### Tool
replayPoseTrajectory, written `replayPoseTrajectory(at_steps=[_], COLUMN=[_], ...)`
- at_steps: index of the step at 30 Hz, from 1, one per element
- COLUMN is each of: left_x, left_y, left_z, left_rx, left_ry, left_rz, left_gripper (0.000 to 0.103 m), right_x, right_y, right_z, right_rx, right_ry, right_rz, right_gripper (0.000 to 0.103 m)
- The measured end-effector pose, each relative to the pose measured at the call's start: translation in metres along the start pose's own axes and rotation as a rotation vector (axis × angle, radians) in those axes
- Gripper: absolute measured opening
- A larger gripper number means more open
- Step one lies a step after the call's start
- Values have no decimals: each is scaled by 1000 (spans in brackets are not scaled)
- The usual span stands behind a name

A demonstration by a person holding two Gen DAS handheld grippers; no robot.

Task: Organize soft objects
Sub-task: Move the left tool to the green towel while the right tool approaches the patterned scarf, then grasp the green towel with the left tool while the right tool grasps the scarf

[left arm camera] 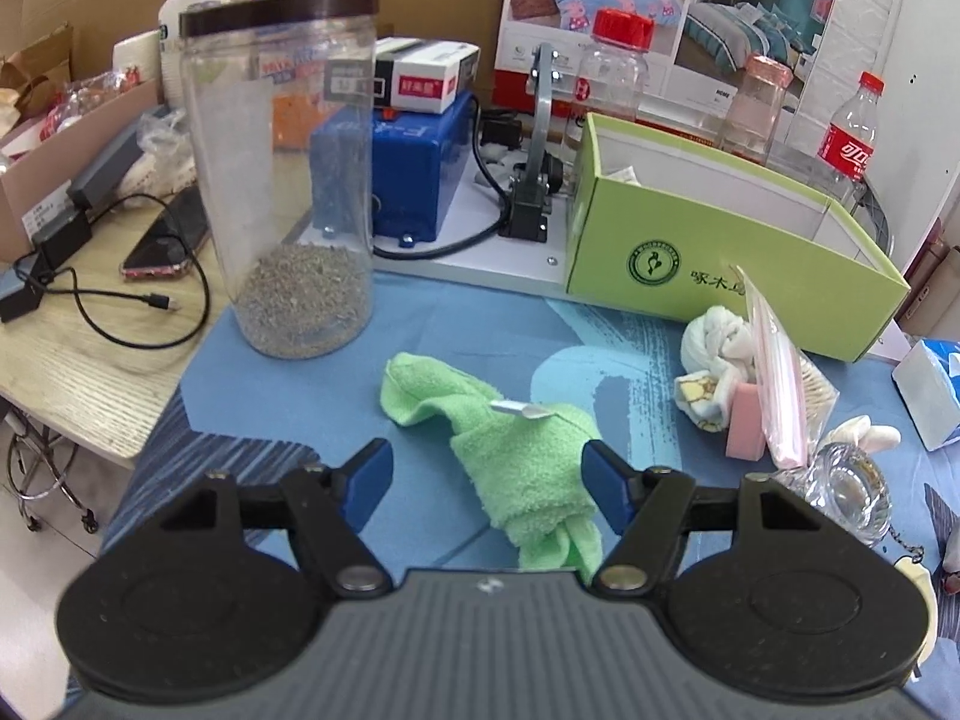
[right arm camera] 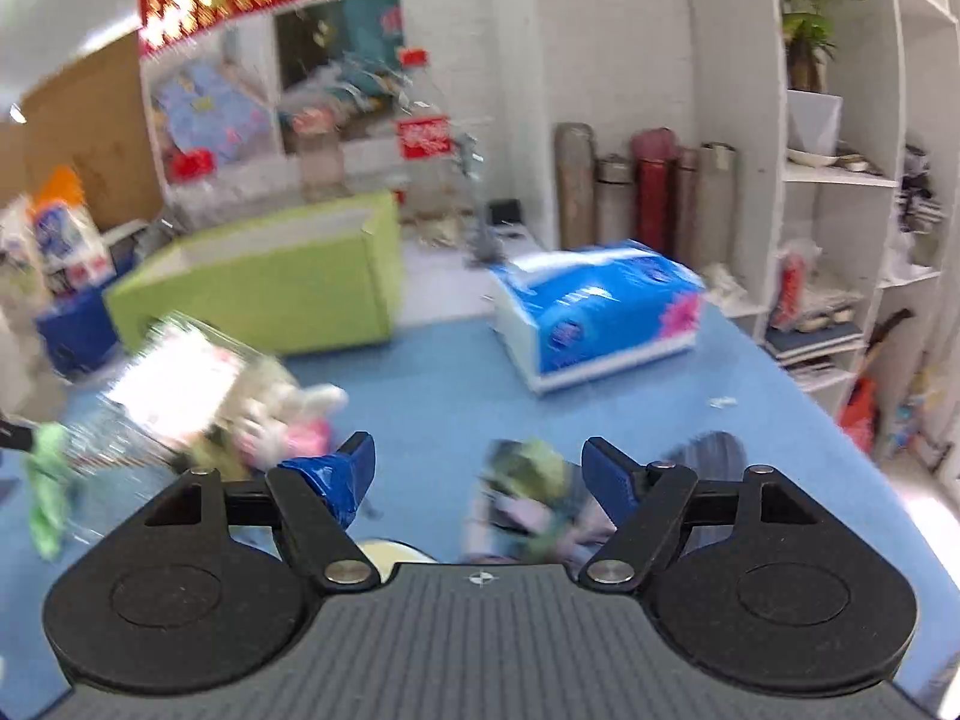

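Note:
A light green towel (left arm camera: 516, 480) lies crumpled on the blue cloth, under and between the fingers of my left gripper (left arm camera: 485, 462), which is open; the right pad is at the towel's edge. To the right lie a white rolled cloth (left arm camera: 717, 342), a yellow patterned cloth (left arm camera: 699, 402) and a pink sponge (left arm camera: 746, 420), in front of the open green box (left arm camera: 720, 258). The right wrist view is blurred. My right gripper (right arm camera: 477, 462) is open above the cloth, a green and purple soft thing (right arm camera: 528, 480) lying by its right finger. The green box (right arm camera: 264, 288) stands far left.
A tall clear jar (left arm camera: 288, 180) with grey granules stands left of the towel. A glass jar (left arm camera: 846, 492) lies on its side at right beside a bag of cotton swabs (left arm camera: 780, 384). A blue tissue pack (right arm camera: 600, 312) sits ahead of the right gripper. Bottles and a blue machine (left arm camera: 414, 174) line the back.

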State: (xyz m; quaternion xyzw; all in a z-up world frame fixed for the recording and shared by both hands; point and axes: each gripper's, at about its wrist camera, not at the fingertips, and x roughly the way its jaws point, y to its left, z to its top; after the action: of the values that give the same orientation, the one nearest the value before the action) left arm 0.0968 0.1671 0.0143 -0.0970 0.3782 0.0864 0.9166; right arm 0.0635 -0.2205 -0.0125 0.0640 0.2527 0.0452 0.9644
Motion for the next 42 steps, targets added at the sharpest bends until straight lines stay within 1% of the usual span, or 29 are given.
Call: replayPoseTrajectory(at_steps=[2, 4, 7, 8, 12, 15, 19, 21, 24, 27, 31, 33, 35, 36, 39, 40, 42], left_x=[-1, 1, 6, 9, 29, 43, 61, 64, 71, 73, 74, 74, 74, 75, 76, 76, 76], left_y=[2, 4, 2, 0, -13, -20, -22, -25, -29, -33, -34, -34, -34, -35, -40, -42, -42], left_z=[-1, -2, -3, -3, -5, -5, -1, 2, 6, 6, 5, 5, 5, 5, 4, 4, 3], left_rx=[15, 19, 1, -2, 5, -7, -53, -50, -35, 0, 27, 37, 41, 45, 71, 80, 86], left_ry=[6, 27, 45, 53, 107, 132, 164, 148, 137, 116, 116, 118, 117, 116, 113, 112, 105], left_rz=[22, 8, -39, -53, -120, -148, -183, -171, -155, -115, -109, -106, -103, -99, -77, -73, -69], left_gripper=[70, 71, 71, 72, 72, 74, 74, 75, 75, 75, 76, 77, 78, 78, 79, 79, 79], right_x=[8, 16, 21, 21, 13, 6, 2, 2, 3, 7, 16, 22, 26, 30, 46, 50, 55], right_y=[9, 16, 18, 16, 3, -8, -22, -28, -33, -34, -34, -35, -36, -36, -34, -30, -23], right_z=[5, 5, 0, -1, -5, -9, -15, -18, -22, -25, -22, -19, -17, -17, -20, -21, -22], right_rx=[13, -1, -11, 0, 47, 67, 81, 90, 97, 97, 69, 67, 50, 50, 64, 51, 12], right_ry=[0, 10, 31, 36, 39, 39, 55, 69, 86, 97, 91, 92, 81, 93, 157, 159, 152], right_rz=[52, 76, 62, 62, 54, 19, -18, -36, -42, -36, -58, -100, -112, -107, -49, -50, -78], right_gripper=[62, 62, 63, 63, 63, 63, 63, 63, 63, 63, 64, 64, 64, 64, 65, 66, 67])
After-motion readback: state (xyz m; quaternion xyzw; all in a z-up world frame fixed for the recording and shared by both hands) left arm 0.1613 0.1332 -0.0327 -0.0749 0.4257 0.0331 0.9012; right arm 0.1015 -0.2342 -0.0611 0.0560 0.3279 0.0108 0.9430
